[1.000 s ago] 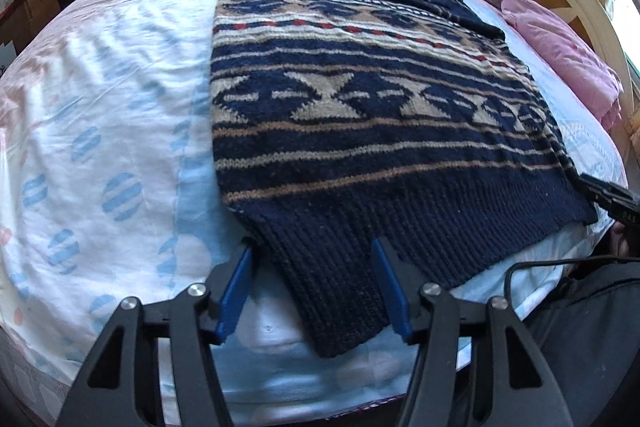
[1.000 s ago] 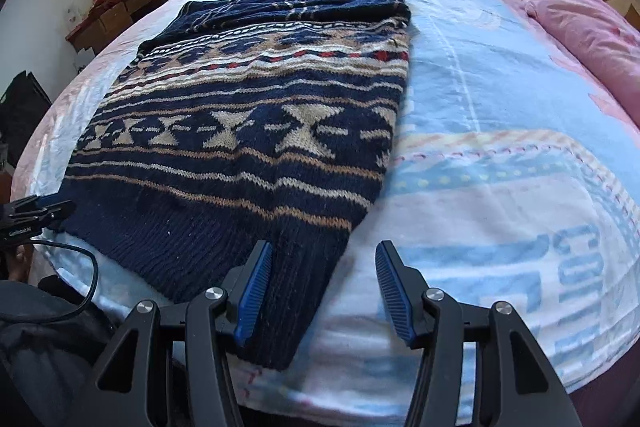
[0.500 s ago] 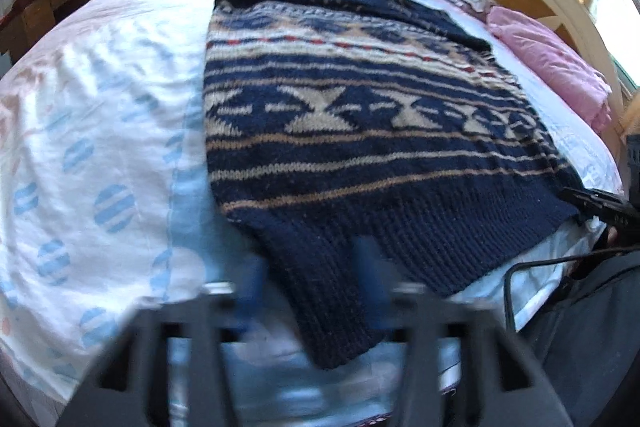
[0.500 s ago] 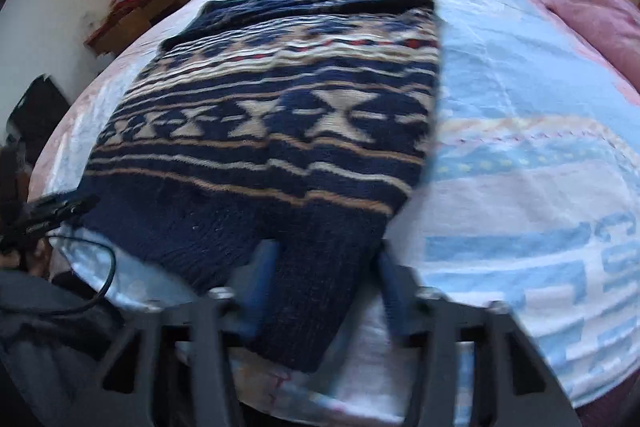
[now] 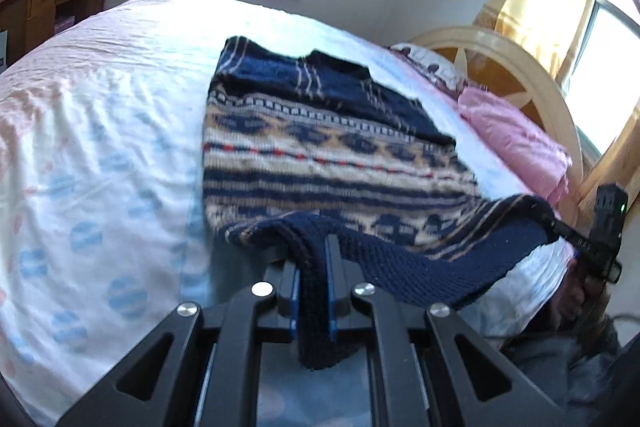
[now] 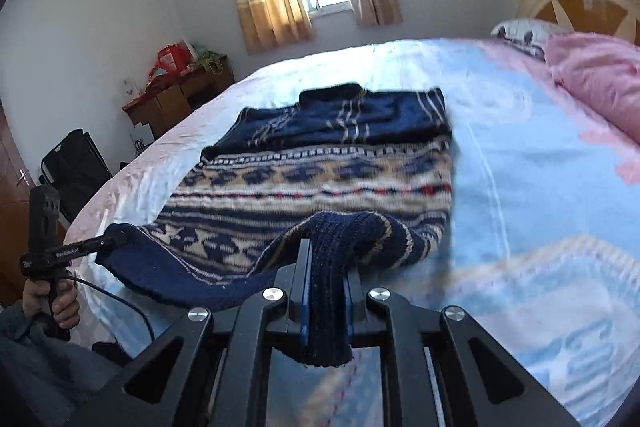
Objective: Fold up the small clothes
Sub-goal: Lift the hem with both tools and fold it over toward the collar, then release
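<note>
A navy knitted sweater (image 5: 320, 155) with cream, tan and red patterned bands lies flat on the bed, its neck at the far end. My left gripper (image 5: 313, 247) is shut on the near left corner of its ribbed hem, which hangs down between the blue pads. In the right wrist view the same sweater (image 6: 320, 179) shows, and my right gripper (image 6: 326, 259) is shut on the near right corner of the hem. Both corners are raised off the sheet, and the hem sags between them. Each view shows the other gripper at its edge, pinching its corner.
The bed (image 5: 100, 147) has a pale sheet with blue and pink print. A pink quilt (image 5: 516, 143) and a pillow lie by the cream headboard (image 5: 520, 67). A wooden cabinet (image 6: 180, 99) and a dark bag (image 6: 76, 163) stand by the far wall. A hand (image 6: 52, 303) grips the other tool's handle.
Both grippers closed on the sweater's near hem corners and rose, lifting the hem off the bed. The cameras tilted up, bringing the windows and walls into view.
</note>
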